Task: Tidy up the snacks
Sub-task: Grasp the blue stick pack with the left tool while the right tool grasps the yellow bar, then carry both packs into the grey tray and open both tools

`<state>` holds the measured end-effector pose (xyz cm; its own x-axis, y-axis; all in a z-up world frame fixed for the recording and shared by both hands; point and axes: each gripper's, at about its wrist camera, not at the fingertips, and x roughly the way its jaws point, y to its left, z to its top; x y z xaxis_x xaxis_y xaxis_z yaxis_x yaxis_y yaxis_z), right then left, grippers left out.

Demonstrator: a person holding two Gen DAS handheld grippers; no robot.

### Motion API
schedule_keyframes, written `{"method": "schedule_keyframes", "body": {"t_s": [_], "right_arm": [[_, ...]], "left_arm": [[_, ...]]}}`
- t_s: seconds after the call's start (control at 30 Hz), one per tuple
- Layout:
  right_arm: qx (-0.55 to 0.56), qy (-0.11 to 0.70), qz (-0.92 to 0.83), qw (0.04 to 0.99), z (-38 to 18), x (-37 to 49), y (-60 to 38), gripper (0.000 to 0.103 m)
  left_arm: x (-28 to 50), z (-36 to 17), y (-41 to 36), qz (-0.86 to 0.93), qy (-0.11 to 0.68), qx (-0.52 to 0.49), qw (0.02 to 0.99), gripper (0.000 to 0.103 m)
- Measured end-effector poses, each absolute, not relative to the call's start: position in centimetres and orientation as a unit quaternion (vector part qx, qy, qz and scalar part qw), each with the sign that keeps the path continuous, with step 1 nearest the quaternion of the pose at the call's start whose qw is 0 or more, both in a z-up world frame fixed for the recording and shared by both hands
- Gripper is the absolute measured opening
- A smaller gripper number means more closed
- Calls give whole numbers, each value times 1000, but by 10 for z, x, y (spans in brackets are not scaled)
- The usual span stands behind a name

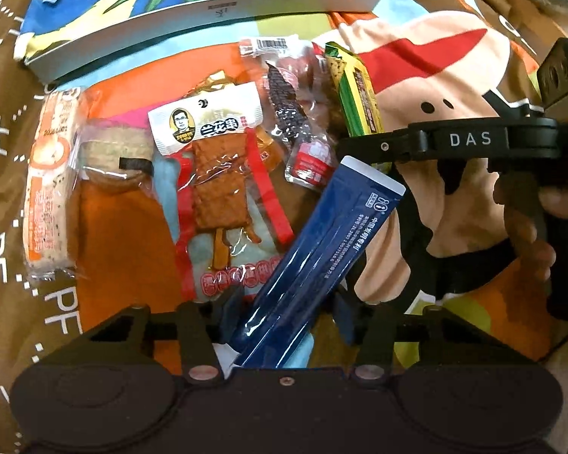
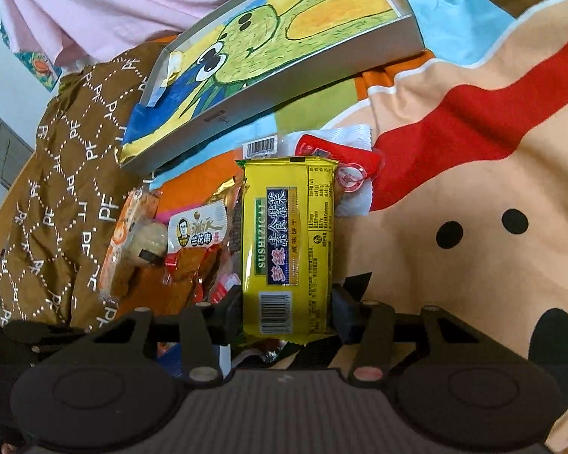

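My left gripper (image 1: 284, 306) is shut on a long dark blue sachet (image 1: 314, 249), which slants up to the right above the snack pile. My right gripper (image 2: 286, 312) is shut on a yellow seaweed cracker pack (image 2: 289, 249), also seen in the left wrist view (image 1: 354, 94). On the cloth lie a red-and-white tofu skewer pack (image 1: 216, 189), an orange-wrapped cake (image 1: 49, 181), a clear-wrapped round pastry (image 1: 113, 159), a clear pack with a dark corn cob (image 1: 287, 106), and a red-and-white packet (image 2: 344, 166).
A shallow white box lined with a cartoon drawing (image 1: 193, 0) lies behind the snacks, also in the right wrist view (image 2: 269, 60). The right gripper's body and the hand holding it (image 1: 511, 174) are at the right of the left view. A colourful cartoon cloth (image 2: 473, 189) covers the surface.
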<state>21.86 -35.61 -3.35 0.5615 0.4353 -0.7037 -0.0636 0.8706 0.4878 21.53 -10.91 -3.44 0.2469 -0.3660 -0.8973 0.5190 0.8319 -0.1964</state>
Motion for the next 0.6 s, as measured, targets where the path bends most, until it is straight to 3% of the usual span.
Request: {"method": "schedule_keyframes", "body": {"t_s": [0.2, 0.6], "right_arm": [[204, 434, 145, 865, -32, 215, -355, 52], [207, 419, 136, 874, -24, 200, -361, 52]], "left_arm": [[205, -29, -106, -268, 538, 47, 798, 39], [186, -22, -113, -224, 529, 20, 818, 29]]}}
